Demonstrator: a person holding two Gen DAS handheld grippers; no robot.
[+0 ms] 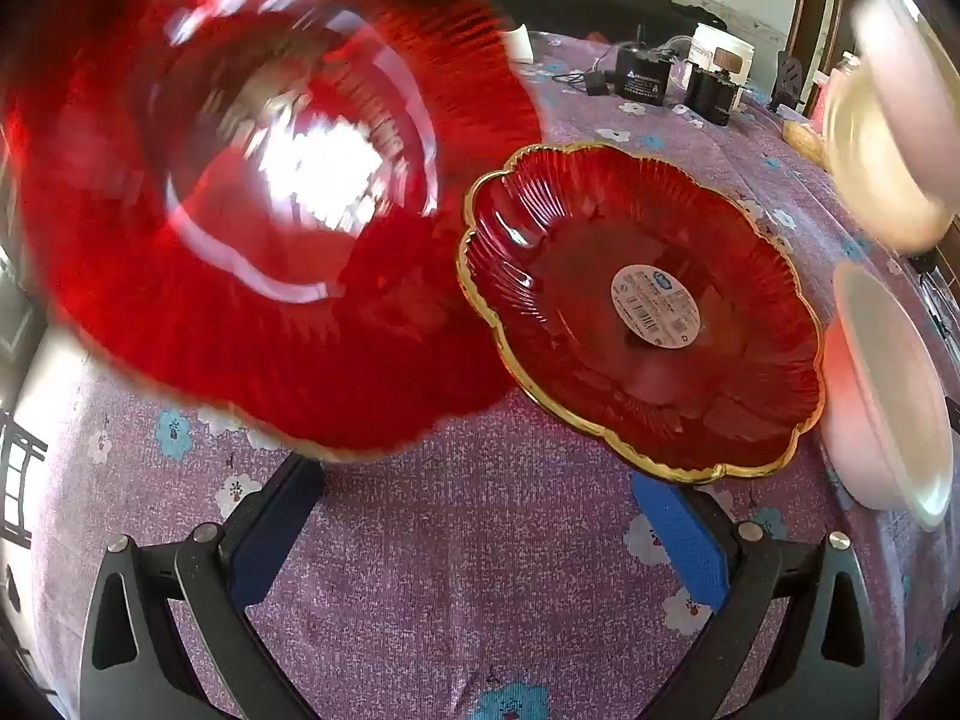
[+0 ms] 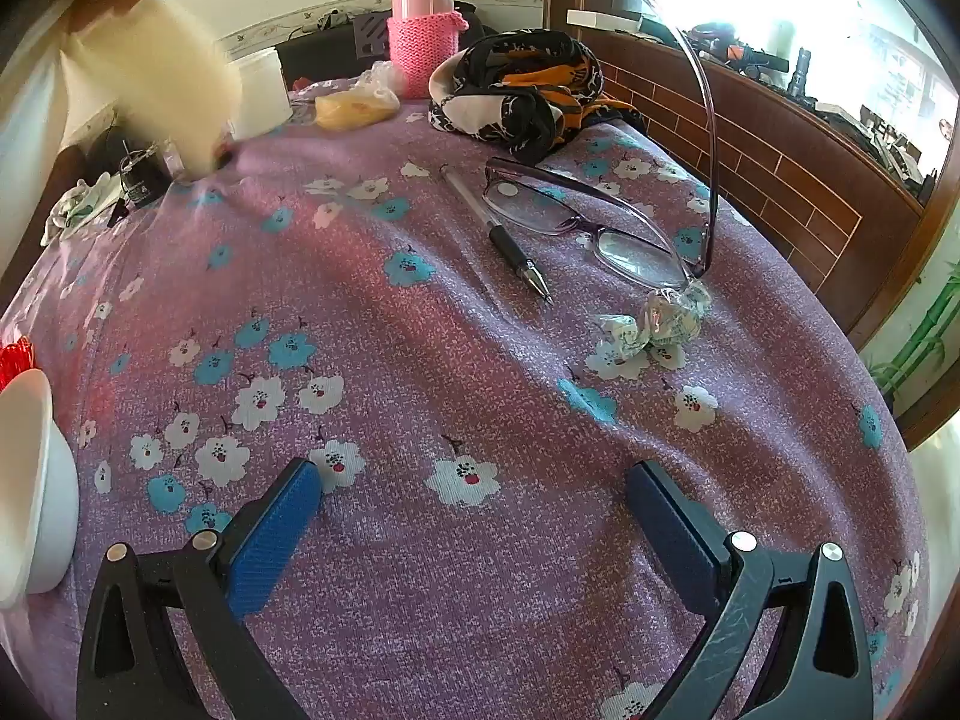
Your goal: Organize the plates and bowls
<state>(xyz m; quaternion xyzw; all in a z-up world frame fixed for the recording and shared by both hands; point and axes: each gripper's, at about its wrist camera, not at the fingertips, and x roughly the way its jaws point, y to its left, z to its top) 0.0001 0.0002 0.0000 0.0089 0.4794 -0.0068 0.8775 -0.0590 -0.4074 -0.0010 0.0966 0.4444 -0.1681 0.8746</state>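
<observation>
Both sets of jaws stood spread wide with nothing between them. The left gripper [image 1: 474, 480] hung over the flowered bench [image 1: 456, 570]. A blurred red plate [image 1: 252, 210] filled the upper left of its view, a second red plate [image 1: 648, 312] lay at centre right, and a white bowl [image 1: 888, 396] sat at the right edge. The right gripper [image 2: 474, 492] hovered over bare cloth, with a pen [image 2: 498, 228] and glasses [image 2: 600, 222] above centre.
</observation>
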